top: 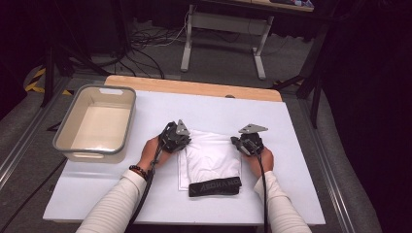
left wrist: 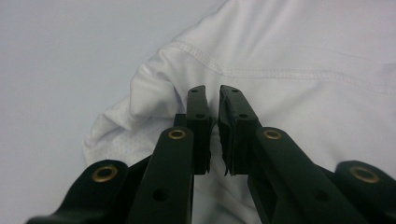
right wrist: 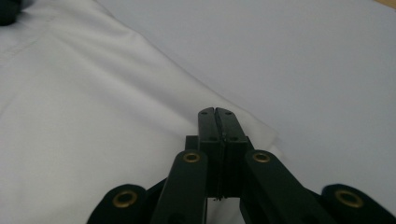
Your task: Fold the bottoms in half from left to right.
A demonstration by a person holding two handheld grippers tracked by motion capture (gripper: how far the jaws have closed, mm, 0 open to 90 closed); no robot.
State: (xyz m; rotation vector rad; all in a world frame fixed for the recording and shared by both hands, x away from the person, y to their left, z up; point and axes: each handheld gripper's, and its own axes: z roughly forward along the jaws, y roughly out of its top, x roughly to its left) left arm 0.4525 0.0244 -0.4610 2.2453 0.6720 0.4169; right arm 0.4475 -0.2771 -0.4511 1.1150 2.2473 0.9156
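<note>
A folded white garment (top: pixel 214 156) lies on the white table (top: pixel 291 194), its black lettered waistband (top: pixel 214 186) at the near end. My left gripper (top: pixel 187 141) sits at the garment's far left corner. In the left gripper view its jaws (left wrist: pixel 214 93) stand a narrow slit apart, pinching the cloth (left wrist: pixel 303 56), which bunches into a raised fold beside them. My right gripper (top: pixel 236 141) rests at the far right edge. In the right gripper view its jaws (right wrist: pixel 216 112) are pressed flat together over the cloth's (right wrist: pixel 70 116) corner, with no fabric seen between them.
A grey plastic bin (top: pixel 92 154) stands at the table's left side, open at the top. A bare wooden strip (top: pixel 194 87) runs along the table's far edge. Beyond it are a desk frame and cables on the floor.
</note>
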